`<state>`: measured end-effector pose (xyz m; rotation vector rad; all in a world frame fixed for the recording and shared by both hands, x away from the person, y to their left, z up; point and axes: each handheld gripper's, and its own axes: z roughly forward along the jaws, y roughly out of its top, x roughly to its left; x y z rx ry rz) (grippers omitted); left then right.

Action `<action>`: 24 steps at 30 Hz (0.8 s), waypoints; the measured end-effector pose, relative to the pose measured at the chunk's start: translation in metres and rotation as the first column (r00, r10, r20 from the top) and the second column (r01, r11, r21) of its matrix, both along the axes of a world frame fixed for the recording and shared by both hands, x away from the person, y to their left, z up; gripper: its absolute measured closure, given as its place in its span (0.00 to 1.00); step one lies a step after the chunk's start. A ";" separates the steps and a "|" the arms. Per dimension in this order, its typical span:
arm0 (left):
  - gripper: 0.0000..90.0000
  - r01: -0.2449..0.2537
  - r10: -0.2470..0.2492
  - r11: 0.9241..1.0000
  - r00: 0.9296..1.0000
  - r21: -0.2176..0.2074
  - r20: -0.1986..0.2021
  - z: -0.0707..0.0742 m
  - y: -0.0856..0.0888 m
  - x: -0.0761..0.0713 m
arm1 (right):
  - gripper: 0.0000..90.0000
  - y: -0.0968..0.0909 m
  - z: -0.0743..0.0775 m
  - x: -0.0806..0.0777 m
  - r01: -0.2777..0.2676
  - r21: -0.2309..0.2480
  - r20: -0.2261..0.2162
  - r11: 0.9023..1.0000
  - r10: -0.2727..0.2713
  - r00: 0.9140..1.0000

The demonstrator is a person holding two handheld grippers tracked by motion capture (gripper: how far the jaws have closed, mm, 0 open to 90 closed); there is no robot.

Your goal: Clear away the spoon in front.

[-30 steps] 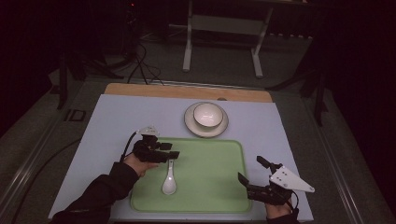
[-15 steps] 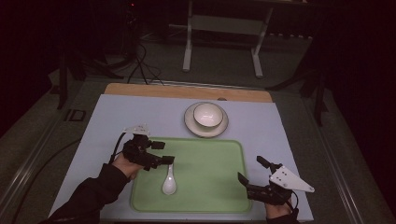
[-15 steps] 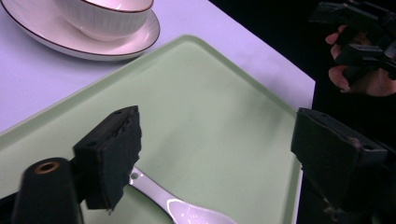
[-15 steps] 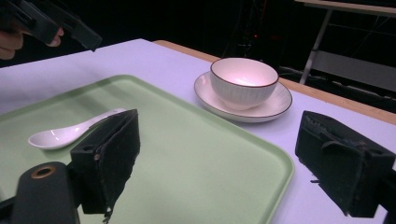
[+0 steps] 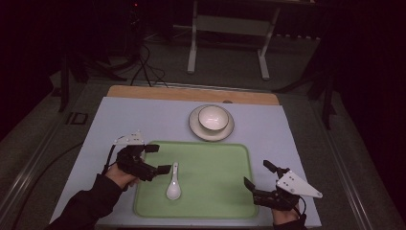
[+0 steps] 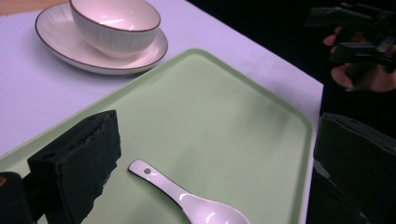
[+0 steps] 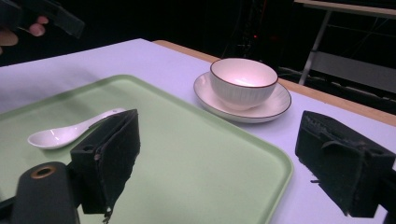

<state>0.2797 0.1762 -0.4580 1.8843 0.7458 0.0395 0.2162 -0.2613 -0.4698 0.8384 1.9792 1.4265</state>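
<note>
Since a second ago the left gripper (image 5: 154, 158) has drawn back, its jaws just opening wide off the white spoon (image 5: 173, 183), released flat on the green tray (image 5: 215, 191); its own view shows the spoon (image 6: 187, 198) between empty jaws, while the right gripper (image 7: 224, 158) idles wide, spoon (image 7: 70, 130) beyond its left jaw.

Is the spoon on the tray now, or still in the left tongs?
On the tray. The spoon lies flat on the green tray, and the left tongs, just opened, stand apart from it.
</note>
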 end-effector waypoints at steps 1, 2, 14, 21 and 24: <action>0.00 -0.003 0.003 1.000 1.000 -0.007 0.006 0.000 0.002 -0.002 | 0.15 0.000 0.000 0.000 0.000 0.000 0.000 1.000 0.000 1.000; 0.00 -0.004 0.004 1.000 1.000 -0.008 0.010 0.001 0.004 -0.004 | 0.15 0.000 0.000 0.000 0.000 -0.001 0.000 1.000 0.000 1.000; 0.00 -0.075 0.076 0.997 0.997 -0.017 0.032 -0.008 0.028 -0.024 | 0.15 0.000 0.001 0.000 -0.002 -0.001 0.007 1.000 0.002 1.000; 0.01 -0.109 0.111 0.993 0.992 -0.034 0.065 -0.012 0.042 -0.030 | 0.15 -0.001 0.001 0.000 0.002 0.000 0.013 1.000 -0.002 1.000; 0.00 -0.120 0.122 0.992 0.989 -0.023 0.084 -0.015 0.045 -0.032 | 0.15 -0.002 0.001 0.000 0.007 0.001 0.014 1.000 -0.007 1.000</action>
